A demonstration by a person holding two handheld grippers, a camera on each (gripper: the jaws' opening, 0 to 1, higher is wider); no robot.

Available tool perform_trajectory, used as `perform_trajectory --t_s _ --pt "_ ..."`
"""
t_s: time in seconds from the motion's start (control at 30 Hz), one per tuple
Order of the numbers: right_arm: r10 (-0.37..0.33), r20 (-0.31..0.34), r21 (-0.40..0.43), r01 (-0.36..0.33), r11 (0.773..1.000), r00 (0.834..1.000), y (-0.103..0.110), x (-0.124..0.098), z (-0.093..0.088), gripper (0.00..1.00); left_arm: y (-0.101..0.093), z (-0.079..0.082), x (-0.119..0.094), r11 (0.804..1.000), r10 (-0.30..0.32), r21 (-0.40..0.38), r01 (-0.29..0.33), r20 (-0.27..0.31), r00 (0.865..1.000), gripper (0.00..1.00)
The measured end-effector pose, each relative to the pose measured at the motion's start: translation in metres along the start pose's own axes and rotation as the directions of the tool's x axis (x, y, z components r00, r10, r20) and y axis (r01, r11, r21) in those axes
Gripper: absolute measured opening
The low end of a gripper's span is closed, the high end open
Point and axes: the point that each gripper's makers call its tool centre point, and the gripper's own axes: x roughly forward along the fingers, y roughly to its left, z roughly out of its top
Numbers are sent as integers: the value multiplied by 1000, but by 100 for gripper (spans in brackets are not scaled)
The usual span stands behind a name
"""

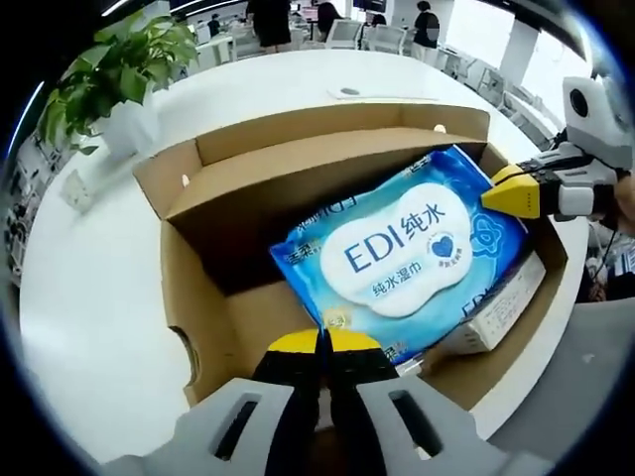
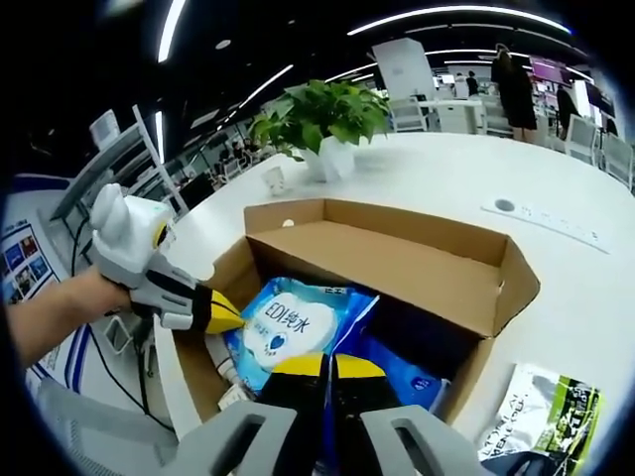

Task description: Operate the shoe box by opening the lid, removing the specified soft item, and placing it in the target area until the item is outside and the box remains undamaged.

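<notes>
We see the left gripper (image 1: 323, 349) with jaws closed on the near edge of the blue-and-white soft plastic wet-wipe pack (image 1: 402, 256), which lies inside the open brown cardboard shoe box (image 1: 203, 327) on the white desk (image 1: 89, 297). The right gripper (image 2: 329, 369) pinches the opposite edge. We judge the pack light, pliable and slippery; grip the seams.

Before you, a brown corrugated cardboard shoe box (image 1: 248, 188) at frame centre, blue plastic wipes pack (image 1: 417, 248) with white cloud-shaped label, your yellow-tipped grey grippers (image 1: 324, 342), green leafy plant (image 1: 119, 64) in white pot upper left, glossy white table (image 1: 79, 297).
</notes>
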Motion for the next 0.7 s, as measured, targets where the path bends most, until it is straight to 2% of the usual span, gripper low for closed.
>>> perform_trajectory --t_s 0.7 --pt "10 45 45 -12 999 999 0 -22 10 0 -8 20 -29 1000 -17 -22 20 104 994 0"
